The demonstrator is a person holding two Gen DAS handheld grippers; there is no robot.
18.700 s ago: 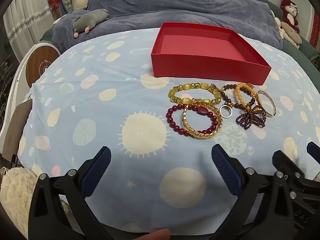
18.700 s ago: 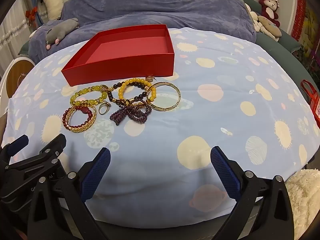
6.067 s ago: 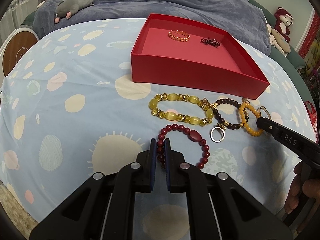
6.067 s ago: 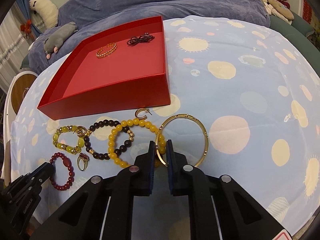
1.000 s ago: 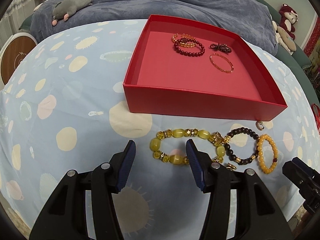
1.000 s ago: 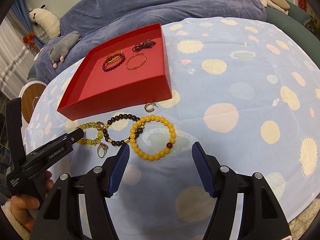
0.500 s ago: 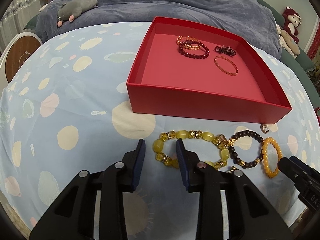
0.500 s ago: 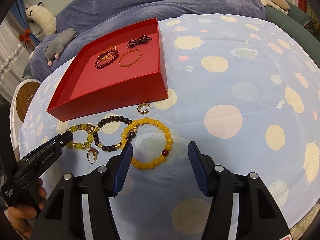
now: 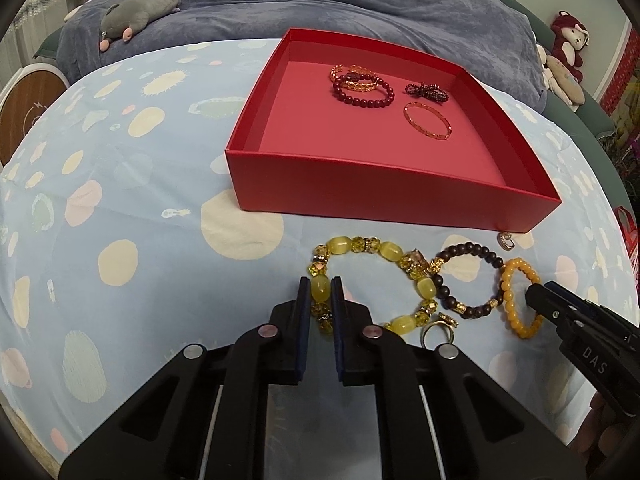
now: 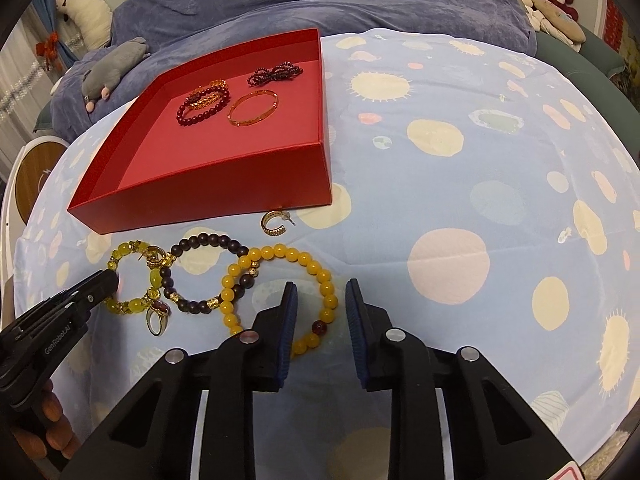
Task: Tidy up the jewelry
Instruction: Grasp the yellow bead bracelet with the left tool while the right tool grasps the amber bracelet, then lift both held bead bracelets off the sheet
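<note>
A red box holds a dark red bead bracelet, a gold chain bracelet, a gold bangle and a dark beaded bow. In front of it on the cloth lie a yellow-green stone bracelet, a dark brown bead bracelet, an orange bead bracelet, a ring and a hoop earring. My left gripper is shut on a bead of the yellow-green bracelet. My right gripper is open, its jaws on either side of the orange bracelet's near right beads.
The light blue patterned cloth covers a round table. A blue blanket with a grey plush toy lies behind it. More plush toys sit at the far right. A round white and wood object stands at the left.
My left gripper has closed onto a bead of the yellow-green bracelet. My right gripper has moved forward and narrowed around the orange bracelet's near side.
</note>
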